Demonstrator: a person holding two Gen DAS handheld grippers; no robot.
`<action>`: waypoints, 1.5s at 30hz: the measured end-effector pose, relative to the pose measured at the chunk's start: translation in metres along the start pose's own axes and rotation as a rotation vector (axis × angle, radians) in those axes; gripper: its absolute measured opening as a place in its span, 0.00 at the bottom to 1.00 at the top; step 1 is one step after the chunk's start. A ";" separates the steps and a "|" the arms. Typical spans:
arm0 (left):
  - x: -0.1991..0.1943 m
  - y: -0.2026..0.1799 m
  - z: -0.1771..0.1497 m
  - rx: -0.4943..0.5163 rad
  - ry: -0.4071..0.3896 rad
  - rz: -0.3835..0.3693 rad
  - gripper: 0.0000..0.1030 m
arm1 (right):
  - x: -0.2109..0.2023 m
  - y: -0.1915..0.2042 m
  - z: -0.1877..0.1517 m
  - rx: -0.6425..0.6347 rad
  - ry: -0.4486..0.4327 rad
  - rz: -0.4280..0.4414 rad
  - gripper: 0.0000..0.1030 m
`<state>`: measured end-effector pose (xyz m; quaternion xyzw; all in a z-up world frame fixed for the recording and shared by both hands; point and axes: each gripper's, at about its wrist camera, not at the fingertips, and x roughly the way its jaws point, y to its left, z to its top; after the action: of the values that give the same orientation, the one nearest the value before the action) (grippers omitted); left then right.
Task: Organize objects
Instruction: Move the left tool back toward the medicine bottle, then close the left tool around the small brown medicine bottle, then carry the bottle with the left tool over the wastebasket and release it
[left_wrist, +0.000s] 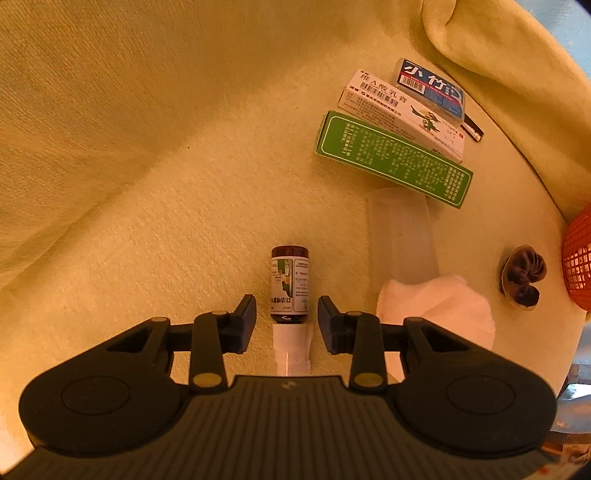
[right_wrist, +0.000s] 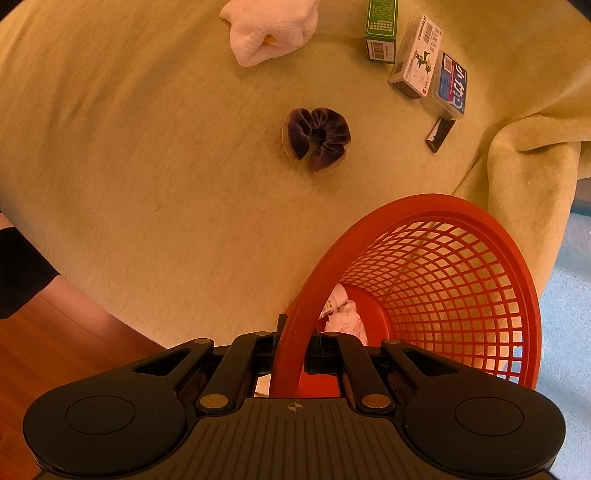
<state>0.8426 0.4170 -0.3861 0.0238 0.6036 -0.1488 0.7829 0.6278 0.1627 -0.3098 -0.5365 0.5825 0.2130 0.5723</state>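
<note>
Right hand-held gripper (right_wrist: 295, 354) clamps the basket (right_wrist: 480, 221) rim beside the blanket (right_wrist: 147, 184) edge.

Left wrist view is aimed down from low over the blanket (left_wrist: 147, 147), with the bottle (left_wrist: 289, 284) seen up close. Right wrist view is pointed down across the basket (right_wrist: 424, 210) rim, right beside it. Scrunchie (right_wrist: 317, 137), towel (right_wrist: 271, 29) and boxes (right_wrist: 415, 57) beyond the basket are shared by both views.
</note>
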 end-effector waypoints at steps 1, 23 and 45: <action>0.001 0.000 0.000 0.002 0.002 0.001 0.27 | 0.000 0.000 0.000 0.000 0.000 0.000 0.03; -0.051 0.035 0.010 -0.223 -0.042 -0.172 0.17 | 0.000 0.000 0.000 0.009 0.003 0.004 0.02; -0.121 -0.022 0.064 -0.246 -0.082 -0.387 0.17 | -0.002 -0.006 0.002 0.028 0.000 0.008 0.03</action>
<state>0.8692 0.4072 -0.2505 -0.1943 0.5783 -0.2223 0.7606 0.6329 0.1630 -0.3065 -0.5263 0.5875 0.2068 0.5789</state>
